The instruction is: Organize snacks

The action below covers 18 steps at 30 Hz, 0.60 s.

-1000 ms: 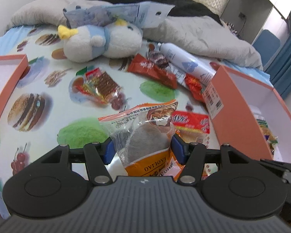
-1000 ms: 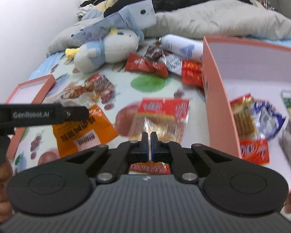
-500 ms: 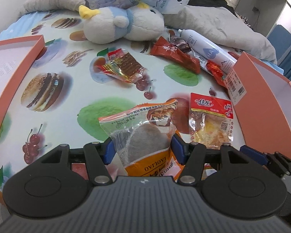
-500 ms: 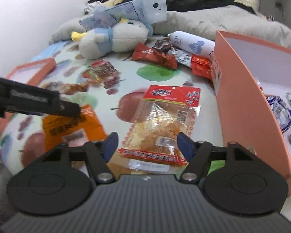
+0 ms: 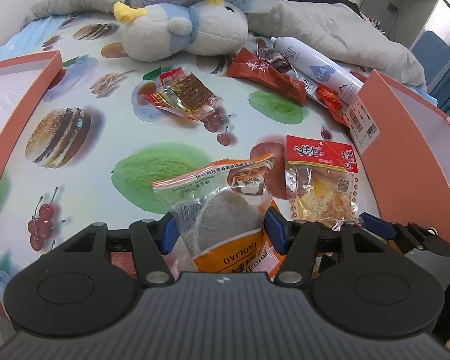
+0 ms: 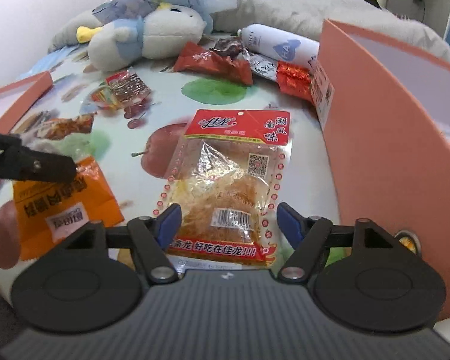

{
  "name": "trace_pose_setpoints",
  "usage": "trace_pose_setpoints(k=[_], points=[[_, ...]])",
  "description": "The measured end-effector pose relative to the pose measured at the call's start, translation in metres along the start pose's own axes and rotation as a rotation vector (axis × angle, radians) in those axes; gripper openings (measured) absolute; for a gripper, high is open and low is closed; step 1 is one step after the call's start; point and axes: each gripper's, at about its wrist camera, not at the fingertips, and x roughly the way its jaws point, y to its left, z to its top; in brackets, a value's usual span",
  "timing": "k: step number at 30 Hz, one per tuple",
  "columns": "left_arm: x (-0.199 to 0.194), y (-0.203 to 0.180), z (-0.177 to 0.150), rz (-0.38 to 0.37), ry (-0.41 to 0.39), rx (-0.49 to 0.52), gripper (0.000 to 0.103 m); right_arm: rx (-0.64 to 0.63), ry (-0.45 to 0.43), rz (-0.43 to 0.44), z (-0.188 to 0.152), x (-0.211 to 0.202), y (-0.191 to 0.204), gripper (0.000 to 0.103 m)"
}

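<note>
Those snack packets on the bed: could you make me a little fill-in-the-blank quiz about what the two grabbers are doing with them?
1. The left gripper is clamped on a packet whose lower part is coloured ____.
2. The right gripper has its jaws opening, with the red-topped snack packet lying ____ its fingertips.
3. The plush toy has a ____ beak.
4. Right of the red-topped snack packet stands the wall of a ____-coloured box.

Missing words: orange; between; yellow; salmon
</note>
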Motion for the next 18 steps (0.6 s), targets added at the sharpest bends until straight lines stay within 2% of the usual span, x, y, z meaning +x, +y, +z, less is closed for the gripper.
trace_pose_setpoints(k=[6,10,18], points=[[0.003,-0.005,0.001,-0.001,0.005,0.013,0.064,-0.031,0.032,0.046,-0.001,0.001,-0.002,0.068],[0.001,-0.007,0.002,-0.007,0.006,0.01,0.064,-0.034,0.045,0.068,0.002,-0.003,0.0,0.051],[-0.018,-0.015,0.01,-0.011,-0.013,0.035,0.064,-0.035,0.027,0.078,0.007,-0.024,-0.003,0.044]])
